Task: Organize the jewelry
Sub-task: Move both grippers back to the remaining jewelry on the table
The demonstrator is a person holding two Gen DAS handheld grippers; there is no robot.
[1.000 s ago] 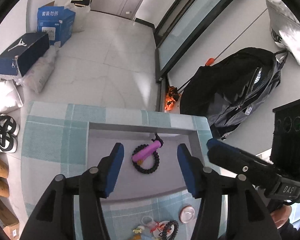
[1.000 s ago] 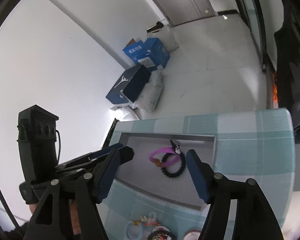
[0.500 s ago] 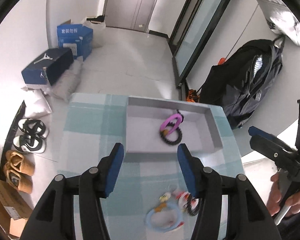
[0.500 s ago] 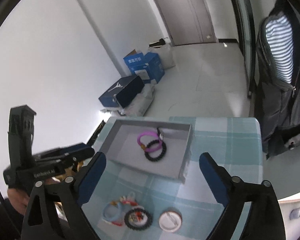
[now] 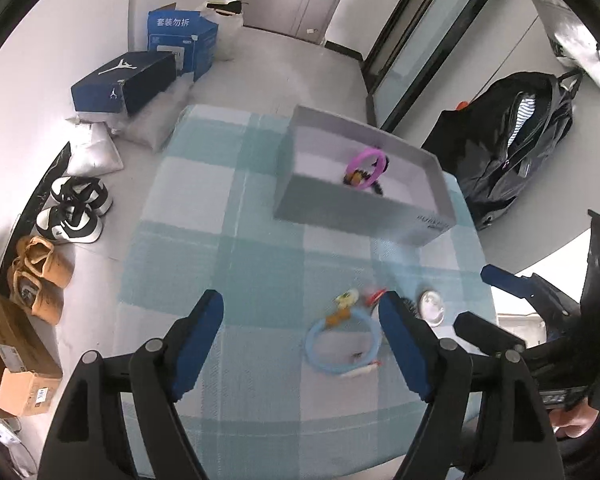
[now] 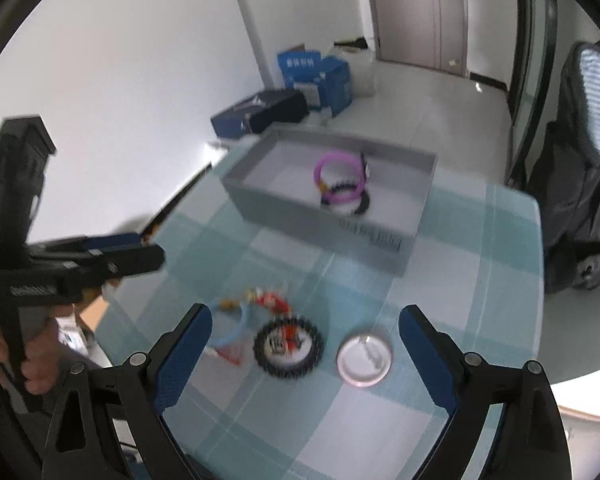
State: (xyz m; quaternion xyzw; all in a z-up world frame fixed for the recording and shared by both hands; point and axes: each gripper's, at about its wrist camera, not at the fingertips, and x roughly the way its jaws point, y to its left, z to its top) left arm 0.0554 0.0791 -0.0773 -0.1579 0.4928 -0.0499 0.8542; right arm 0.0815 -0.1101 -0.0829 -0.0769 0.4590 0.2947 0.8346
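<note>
A grey box stands at the far side of the checked tablecloth. In it lie a pink bracelet and a black bead bracelet. Nearer lie a light blue bracelet, a black bead bracelet with charms, small charms and a round white piece. My left gripper is open and empty above the blue bracelet. My right gripper is open and empty above the black bracelet.
The table's right edge drops to the floor. A black backpack leans at the right. Shoe boxes, shoes and cardboard boxes lie on the floor at the left.
Both grippers have drawn back from the grey box toward the near side of the table and now hover over the loose jewelry. The right gripper has opened wider.
</note>
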